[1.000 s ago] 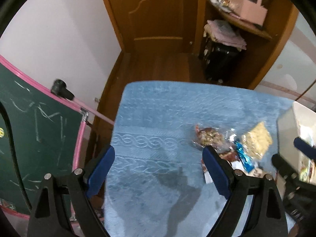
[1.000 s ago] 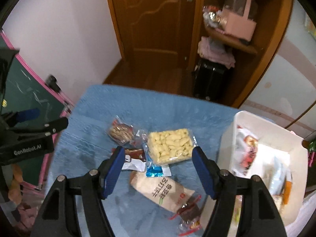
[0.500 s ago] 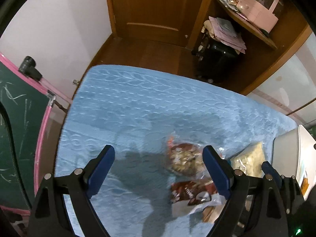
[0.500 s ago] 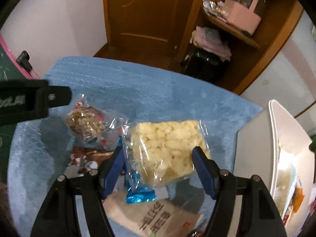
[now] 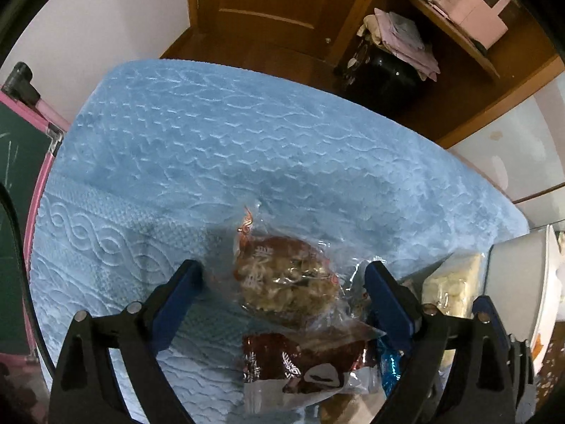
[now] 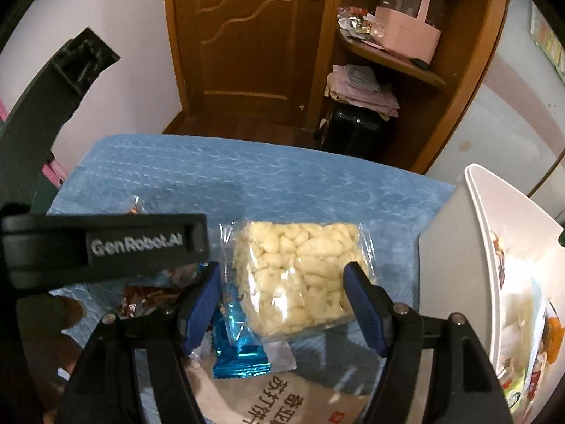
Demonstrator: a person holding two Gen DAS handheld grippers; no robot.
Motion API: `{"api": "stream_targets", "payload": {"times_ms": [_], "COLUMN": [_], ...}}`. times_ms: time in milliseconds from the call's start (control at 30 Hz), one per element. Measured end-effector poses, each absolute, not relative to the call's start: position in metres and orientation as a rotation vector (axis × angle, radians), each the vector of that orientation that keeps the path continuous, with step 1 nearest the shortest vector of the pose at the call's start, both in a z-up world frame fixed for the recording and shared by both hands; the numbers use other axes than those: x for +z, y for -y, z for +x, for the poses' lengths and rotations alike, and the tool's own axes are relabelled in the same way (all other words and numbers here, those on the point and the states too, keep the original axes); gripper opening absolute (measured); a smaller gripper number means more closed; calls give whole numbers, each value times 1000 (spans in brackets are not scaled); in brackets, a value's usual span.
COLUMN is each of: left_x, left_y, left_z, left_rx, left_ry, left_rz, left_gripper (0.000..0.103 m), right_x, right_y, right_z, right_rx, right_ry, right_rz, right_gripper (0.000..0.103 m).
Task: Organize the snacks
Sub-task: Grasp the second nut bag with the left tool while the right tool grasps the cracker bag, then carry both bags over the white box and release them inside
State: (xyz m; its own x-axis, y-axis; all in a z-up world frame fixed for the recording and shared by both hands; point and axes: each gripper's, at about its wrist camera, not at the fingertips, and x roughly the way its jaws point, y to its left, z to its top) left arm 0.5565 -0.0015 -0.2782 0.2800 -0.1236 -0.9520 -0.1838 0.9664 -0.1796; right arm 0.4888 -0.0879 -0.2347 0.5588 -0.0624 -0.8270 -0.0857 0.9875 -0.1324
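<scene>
Right wrist view: right gripper (image 6: 284,291) gapes astride the yellow puffed-snack bag (image 6: 300,274), near the blue-clothed table's (image 6: 247,180) bin-side edge. Left gripper (image 5: 284,288), jaws just widened, straddles the round brown-snack bag (image 5: 286,288).

Beside one white bin (image 6: 455,247), five snack packets (image 6: 300,272) are counted on one blue cloth (image 5: 247,148).

Beige packet (image 6: 282,399) cut off by bottom edge; white bin (image 6: 494,247) contents partly hidden.
</scene>
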Motion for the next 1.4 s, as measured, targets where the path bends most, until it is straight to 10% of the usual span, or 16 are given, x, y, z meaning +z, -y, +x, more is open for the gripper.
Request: {"api": "stream_targets", "payload": {"times_ms": [100, 200, 667, 1400], "left_x": [-278, -271, -241, -102], "left_y": [2, 2, -21, 19], "left_z": [554, 548, 507, 419], "left_rx": [48, 46, -38, -191], "left_ry": [-1269, -1240, -1199, -1022], "left_rz": [-259, -200, -203, -39], "left_gripper": [83, 50, 49, 50], "right_x": [-237, -239, -199, -64], "right_y": [81, 77, 110, 147], "right_z": [492, 495, 492, 393], "right_rx": [-4, 1, 92, 307], "right_ry": [-972, -970, -1022, -838], "right_rz": [-183, -206, -44, 116], "right_gripper": [74, 72, 37, 36]}}
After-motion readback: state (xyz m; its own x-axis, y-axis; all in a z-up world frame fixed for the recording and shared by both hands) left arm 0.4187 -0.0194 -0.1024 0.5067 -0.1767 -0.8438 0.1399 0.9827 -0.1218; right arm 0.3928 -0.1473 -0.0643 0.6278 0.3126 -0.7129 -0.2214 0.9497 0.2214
